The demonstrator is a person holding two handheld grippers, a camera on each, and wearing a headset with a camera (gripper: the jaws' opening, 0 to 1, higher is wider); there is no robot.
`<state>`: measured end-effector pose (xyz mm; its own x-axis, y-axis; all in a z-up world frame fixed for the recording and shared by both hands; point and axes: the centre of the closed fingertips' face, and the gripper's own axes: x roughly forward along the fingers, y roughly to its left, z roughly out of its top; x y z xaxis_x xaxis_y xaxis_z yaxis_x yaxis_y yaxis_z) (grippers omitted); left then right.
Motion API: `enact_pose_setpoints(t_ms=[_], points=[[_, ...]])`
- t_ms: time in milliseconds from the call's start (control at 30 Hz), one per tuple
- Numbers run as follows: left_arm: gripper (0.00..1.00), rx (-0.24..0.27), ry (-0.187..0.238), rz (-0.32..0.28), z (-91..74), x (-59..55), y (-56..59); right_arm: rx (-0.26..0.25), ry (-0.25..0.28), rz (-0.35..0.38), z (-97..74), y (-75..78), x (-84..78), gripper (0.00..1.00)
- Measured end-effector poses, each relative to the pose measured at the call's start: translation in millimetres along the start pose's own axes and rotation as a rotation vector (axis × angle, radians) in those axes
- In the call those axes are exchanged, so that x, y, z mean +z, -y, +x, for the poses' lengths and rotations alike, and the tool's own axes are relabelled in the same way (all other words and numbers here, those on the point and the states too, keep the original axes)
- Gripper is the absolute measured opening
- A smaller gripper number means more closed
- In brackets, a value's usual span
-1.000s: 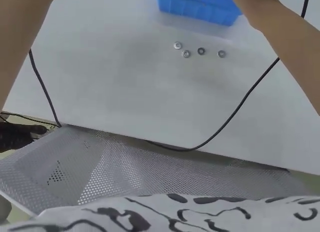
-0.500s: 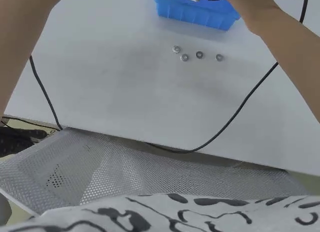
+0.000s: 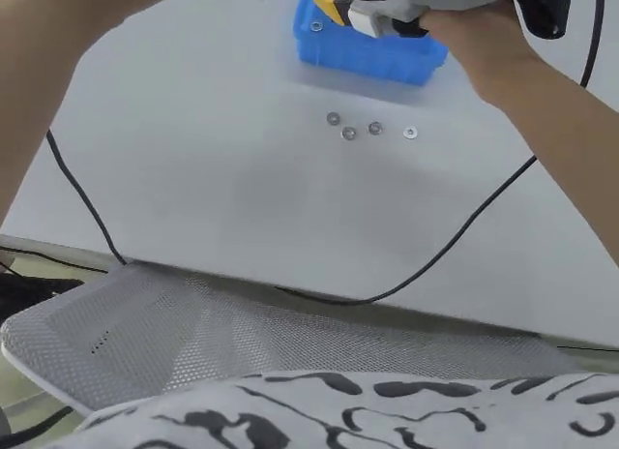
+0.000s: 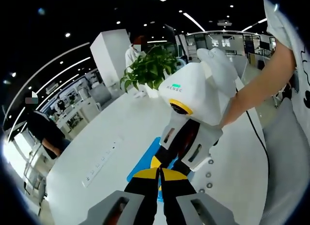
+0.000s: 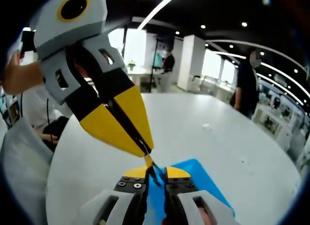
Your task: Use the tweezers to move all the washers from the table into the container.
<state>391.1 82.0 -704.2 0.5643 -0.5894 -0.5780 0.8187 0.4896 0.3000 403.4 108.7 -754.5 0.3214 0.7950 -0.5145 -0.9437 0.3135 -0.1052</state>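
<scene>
Left gripper [image 5: 147, 148], yellow jaws pressed together, meets right gripper [image 4: 155, 163] tip to tip above blue plastic container [image 3: 366, 60]. Right gripper's closure cannot be told; its housing lettering [image 4: 174, 88] is illegible.

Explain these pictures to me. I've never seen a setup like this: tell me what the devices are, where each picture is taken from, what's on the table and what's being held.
There is no robot here. A person holds a two-jaw gripper in each hand. The head view comes from a headset camera looking down at the white table. Each round picture comes from a camera riding on one gripper, looking along its jaws.

Four washers lie in a loose row on the table. Behind them stands a blue container, with what looks like a fifth washer inside.

The left gripper and right gripper meet tip to tip above the container. The left one's jaws look closed. Something thin and dark sits between the tips, too small to name.
</scene>
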Motion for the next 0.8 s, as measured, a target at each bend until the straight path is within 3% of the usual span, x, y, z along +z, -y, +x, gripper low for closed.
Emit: enact_pose_setpoints(t_ms=[300, 800], points=[[0.0, -0.001, 0.021, 0.009, -29.0, 13.3, 19.7, 0.005, 0.019, -0.04, -19.8, -23.4, 6.4, 0.08], [0.0, -0.089, -0.006, 0.07, -41.0, 5.4, 49.0, 0.087, -0.035, -0.085, -29.5, -58.1, -11.6, 0.08]])
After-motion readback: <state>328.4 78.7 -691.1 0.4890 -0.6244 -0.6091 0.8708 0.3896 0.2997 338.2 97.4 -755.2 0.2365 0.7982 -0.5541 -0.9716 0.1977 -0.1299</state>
